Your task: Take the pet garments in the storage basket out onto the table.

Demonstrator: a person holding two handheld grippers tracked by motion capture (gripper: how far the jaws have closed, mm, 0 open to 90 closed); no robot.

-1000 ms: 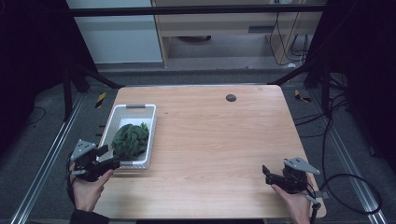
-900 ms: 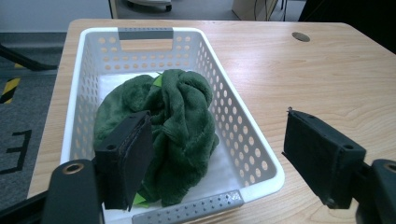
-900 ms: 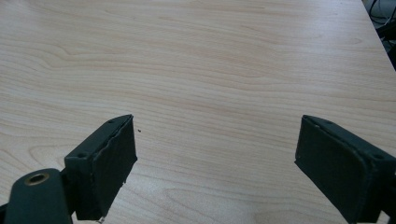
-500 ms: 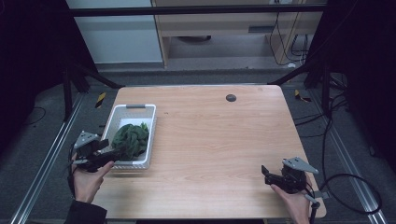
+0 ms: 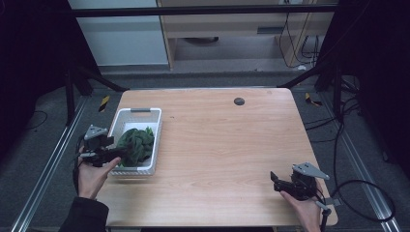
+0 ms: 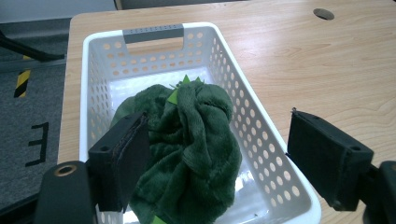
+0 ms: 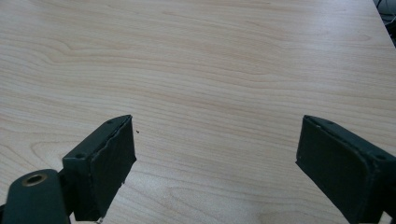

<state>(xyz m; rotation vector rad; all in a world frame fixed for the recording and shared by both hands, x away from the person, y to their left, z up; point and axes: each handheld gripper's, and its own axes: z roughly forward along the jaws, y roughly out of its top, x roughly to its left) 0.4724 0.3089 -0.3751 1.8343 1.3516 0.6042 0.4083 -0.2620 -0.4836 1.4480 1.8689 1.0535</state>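
A pale wooden table (image 5: 222, 145) stands on a dark grey floor with shelving and trailing cables behind it, and a small dark round hole (image 5: 239, 101) sits near the table's far edge in the upper middle of the high view. At the left of that view a white perforated plastic basket (image 5: 150, 145) holds a crumpled dark green plush cloth (image 5: 136, 144). The left gripper (image 5: 120, 153) reaches over the basket's near rim; in the left gripper view its jaws stand wide apart, gripping nothing, one black pad (image 6: 125, 156) against the cloth's left side and the other out beyond the basket's right wall (image 6: 261, 140).

That straddle is the main hazard, in my judgement: closing from here would pinch the basket wall along with the cloth, so the light basket could tip or drag across the table. A shallow bite could also catch a single fold and let the cloth slip free.

The right gripper (image 5: 283, 184) rests low at the lower right of the high view, jaws wide apart over bare wood, holding nothing.
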